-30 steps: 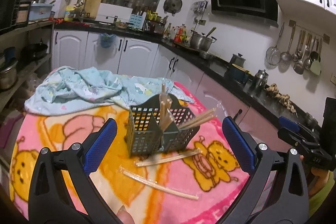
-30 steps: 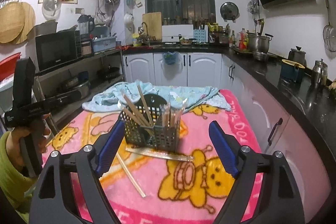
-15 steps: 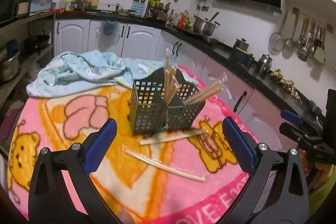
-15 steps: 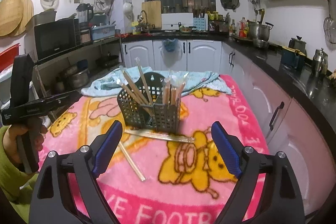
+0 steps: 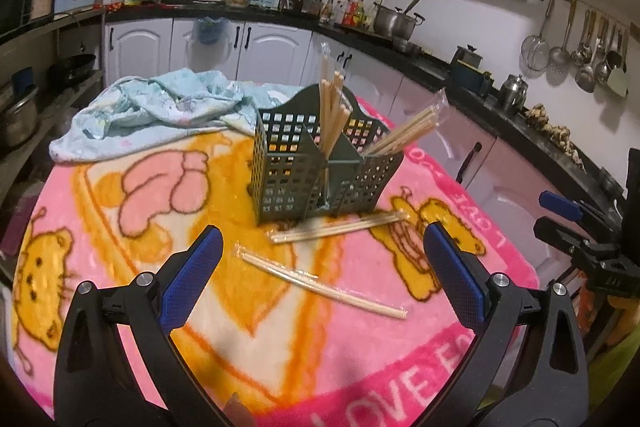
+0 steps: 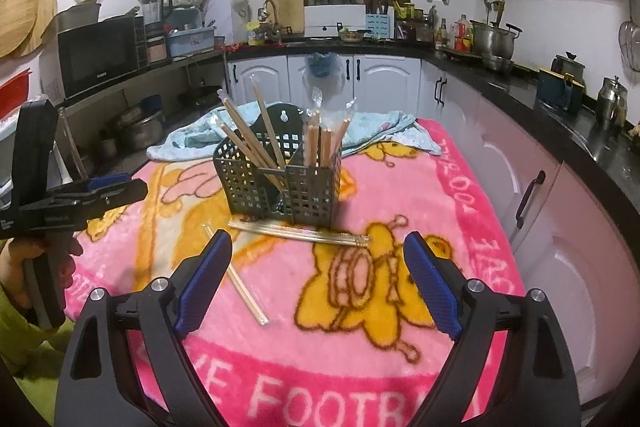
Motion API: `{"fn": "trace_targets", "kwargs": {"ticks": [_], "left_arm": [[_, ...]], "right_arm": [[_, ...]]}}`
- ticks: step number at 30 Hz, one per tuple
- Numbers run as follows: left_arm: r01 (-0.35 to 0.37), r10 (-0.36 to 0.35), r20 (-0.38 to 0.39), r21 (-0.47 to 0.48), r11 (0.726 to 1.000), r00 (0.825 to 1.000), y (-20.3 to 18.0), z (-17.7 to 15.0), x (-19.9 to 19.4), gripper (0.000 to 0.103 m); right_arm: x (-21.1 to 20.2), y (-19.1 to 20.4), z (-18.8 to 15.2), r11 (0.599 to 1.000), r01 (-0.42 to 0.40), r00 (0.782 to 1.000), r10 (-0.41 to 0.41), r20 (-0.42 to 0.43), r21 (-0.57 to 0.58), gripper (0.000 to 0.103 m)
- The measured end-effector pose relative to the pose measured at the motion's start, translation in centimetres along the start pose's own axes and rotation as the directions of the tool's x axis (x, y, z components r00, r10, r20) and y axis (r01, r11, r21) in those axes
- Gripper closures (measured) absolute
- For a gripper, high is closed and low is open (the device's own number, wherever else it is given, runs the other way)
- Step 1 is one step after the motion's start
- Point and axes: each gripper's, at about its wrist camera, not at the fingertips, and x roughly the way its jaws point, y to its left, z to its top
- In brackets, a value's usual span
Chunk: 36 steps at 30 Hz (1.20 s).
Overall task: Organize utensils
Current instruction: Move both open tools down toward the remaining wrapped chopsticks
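A dark grey perforated plastic utensil caddy [image 5: 320, 163] stands mid-bench on a pink cartoon-print fleece blanket [image 5: 120, 211], with plastic-wrapped wooden chopsticks [image 5: 332, 115] leaning out of its compartments. Just in front of it lies one wrapped chopstick pair [image 5: 338, 229], and nearer the camera a second wrapped pair [image 5: 320, 285], both loose on the blanket. Behind the caddy sits a crumpled light blue cloth [image 5: 160, 107]. The left gripper [image 5: 320, 275] hangs spread wide with nothing between its jaws; the right gripper [image 6: 318, 275] likewise stands wide and holds nothing.
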Motion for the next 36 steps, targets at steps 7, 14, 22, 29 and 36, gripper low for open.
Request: {"fn": "trace_targets", "kwargs": {"ticks": [7, 14, 22, 29, 36], "left_arm": [[-0.014, 0.013, -0.04, -0.01, 1.0, 0.999, 0.3, -1.2, 1.2, 0.011], [-0.025, 0.024, -0.089, -0.016, 1.0, 0.996, 0.8, -2.3, 2.9, 0.011], [-0.024, 0.018, -0.148, -0.034, 0.999, 0.989, 1.6, -3.7, 5.2, 0.011], [-0.025, 0.013, -0.186, -0.063, 0.998, 0.983, 2.7, -4.3, 7.4, 0.011], [-0.035, 0.005, -0.217, -0.135, 0.99, 0.976, 4.8, -4.1, 9.4, 0.028]], "right_arm": [[1.4, -0.5, -0.9, 1.0, 0.008, 0.999, -0.007, -0.041, 0.01, 0.018], [2.8, -1.2, -1.7, 0.999, 0.026, 0.997, -0.025, -0.071, 0.021, 0.018], [4.6, -2.3, -2.1, 0.998, 0.051, 0.995, -0.048, -0.091, 0.029, 0.018], [6.9, -3.1, -2.2, 0.997, 0.066, 0.992, -0.062, -0.113, 0.031, 0.019], [9.7, -3.7, -2.2, 0.997, 0.06, 0.987, -0.053, -0.153, 0.041, 0.027]]}}
